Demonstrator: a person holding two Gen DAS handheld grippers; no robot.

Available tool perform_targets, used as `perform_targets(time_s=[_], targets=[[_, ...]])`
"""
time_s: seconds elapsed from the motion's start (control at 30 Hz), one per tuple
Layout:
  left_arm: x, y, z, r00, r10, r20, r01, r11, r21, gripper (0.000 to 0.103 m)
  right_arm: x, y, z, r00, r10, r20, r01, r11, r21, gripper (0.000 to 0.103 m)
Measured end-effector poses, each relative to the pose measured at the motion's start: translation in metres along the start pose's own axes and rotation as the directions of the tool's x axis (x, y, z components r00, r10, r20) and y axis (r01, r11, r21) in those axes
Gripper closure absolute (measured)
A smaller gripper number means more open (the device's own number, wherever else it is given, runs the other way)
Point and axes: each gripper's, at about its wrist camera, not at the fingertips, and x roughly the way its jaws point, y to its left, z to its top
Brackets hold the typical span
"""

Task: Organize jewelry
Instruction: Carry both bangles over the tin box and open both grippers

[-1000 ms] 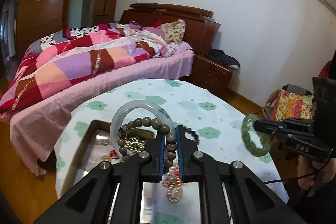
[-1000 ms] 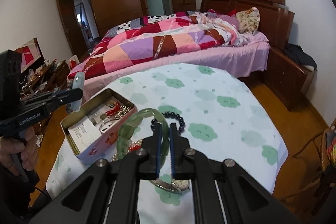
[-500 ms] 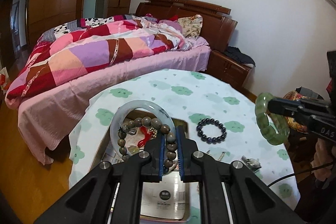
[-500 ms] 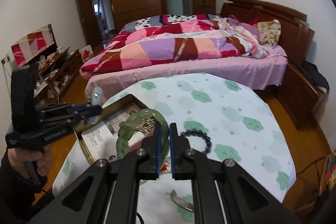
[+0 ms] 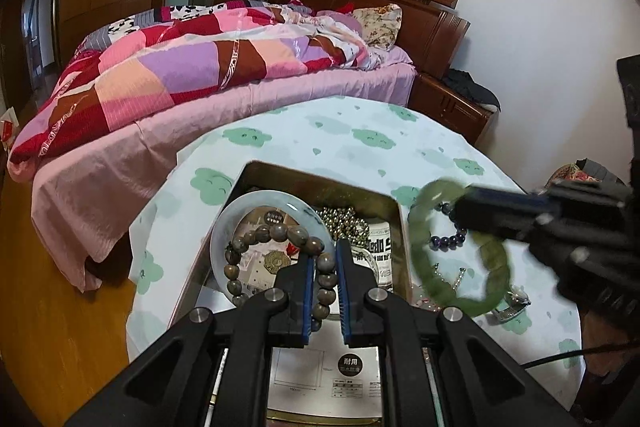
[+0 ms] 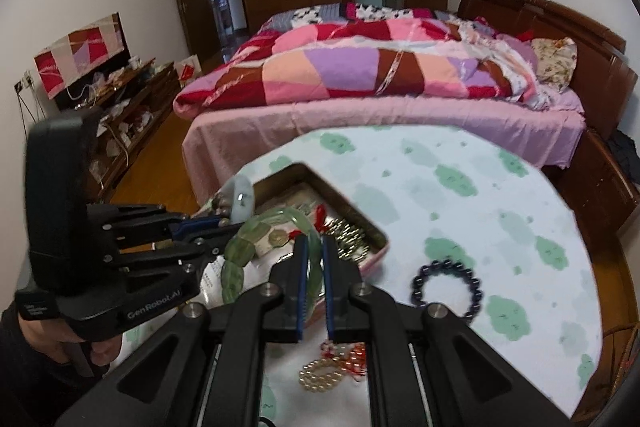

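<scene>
My left gripper (image 5: 323, 261) is shut on a brown bead bracelet (image 5: 276, 231) and a pale jade bangle (image 5: 224, 227), both hanging just above the open metal tin (image 5: 320, 179). My right gripper (image 6: 312, 251) is shut on a green jade bangle (image 6: 239, 259) and hovers over the tin's near corner (image 6: 360, 213). In the right wrist view the left gripper (image 6: 218, 223) comes in from the left, the pale bangle (image 6: 241, 195) at its tip. In the left wrist view the green bangle (image 5: 460, 259) hangs blurred at the tin's right. The tin holds gold beads (image 5: 344, 219) and paper cards.
On the cloud-print tablecloth (image 6: 460, 187) lie a dark bead bracelet (image 6: 446, 287), a pearl bracelet with red beads (image 6: 324, 373) and a watch (image 5: 512, 303). A bed (image 6: 380, 79) stands close behind the round table. A hand (image 6: 96, 347) holds the left gripper's handle.
Both grippers have swung in and sunk towards the tin, which now looms larger under them. The green bangle has come leftwards up to the tin's edge. Both grips are unchanged.
</scene>
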Motion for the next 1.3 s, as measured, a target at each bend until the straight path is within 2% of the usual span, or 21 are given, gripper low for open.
perform_targets(time_s=[0.33, 1.3], targets=[[0.010, 0.003, -0.010, 0.999, 0.013, -0.032, -0.013, 1.000, -0.011, 0.093, 0.031, 0.005, -0.010, 0.998, 0.007, -0.064, -0.006, 1.000, 0.016, 0.095], [0.014, 0.018, -0.022, 0.998, 0.028, -0.062, -0.030, 0.999, -0.028, 0.093, 0.050, 0.020, -0.017, 0.993, 0.021, -0.113, -0.021, 1.000, 0.000, 0.095]])
